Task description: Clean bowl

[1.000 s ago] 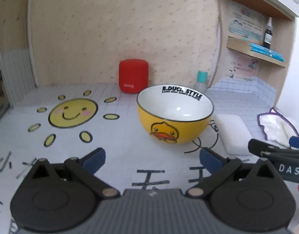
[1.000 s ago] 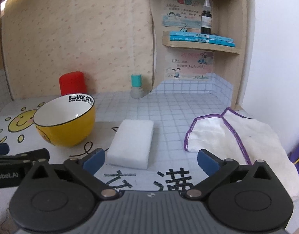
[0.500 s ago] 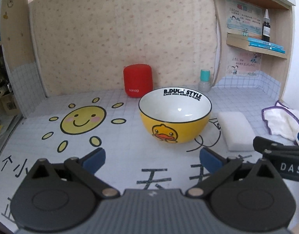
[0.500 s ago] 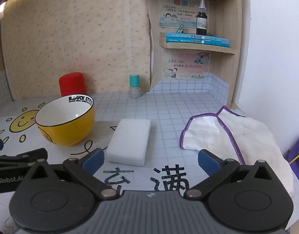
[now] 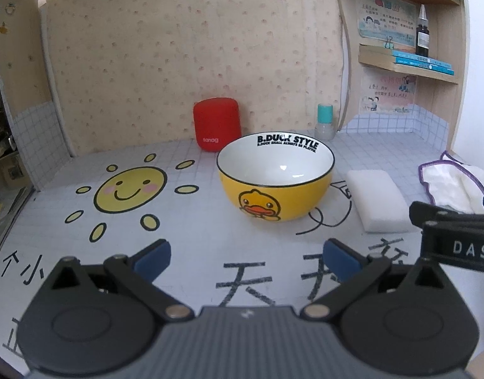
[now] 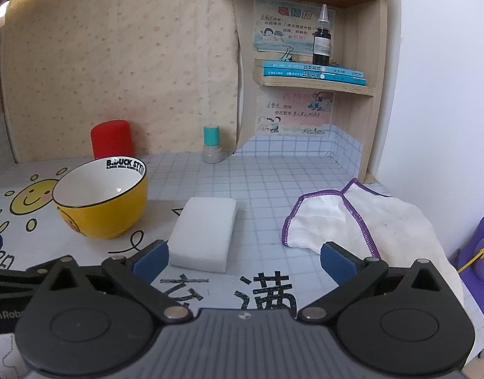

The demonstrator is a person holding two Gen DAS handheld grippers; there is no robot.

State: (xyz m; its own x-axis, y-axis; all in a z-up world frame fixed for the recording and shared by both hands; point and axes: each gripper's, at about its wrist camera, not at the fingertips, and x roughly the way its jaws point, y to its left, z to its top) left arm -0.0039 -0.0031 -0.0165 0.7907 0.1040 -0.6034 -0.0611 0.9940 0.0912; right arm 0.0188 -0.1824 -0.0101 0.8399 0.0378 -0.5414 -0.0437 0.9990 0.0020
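Clearly, I am at the very start of the cleaning, because nothing is picked up yet. My left gripper (image 5: pixel 246 254) has its jaws wide apart and they hold nothing. The yellow bowl (image 5: pixel 275 181) stands upright on the table mat (image 5: pixel 194 221), straight ahead of these jaws and a little toward the right finger, well apart from both tips. Its white inside looks clean and dry to me, but I cannot tell if there is a thin film of dirt.

My right gripper (image 6: pixel 243 260) is also wide and empty. The white sponge (image 6: pixel 204 232) lies flat just ahead of its left finger, very near the blue pad but I judge not touching. The bowl is farther away to the left of these jaws. The white cloth (image 6: pixel 352 224) with purple edge lies ahead of the right finger, partly behind it.

Behind the bowl I see a red speaker (image 5: pixel 217 128) and a small bottle with teal cap (image 5: pixel 325 121), both near the wall and out of my way.

So the whole task is left: I think the right side must take the sponge or the cloth, the left side must hold the bowl at its rim, and then the wiping of the inside can begin.
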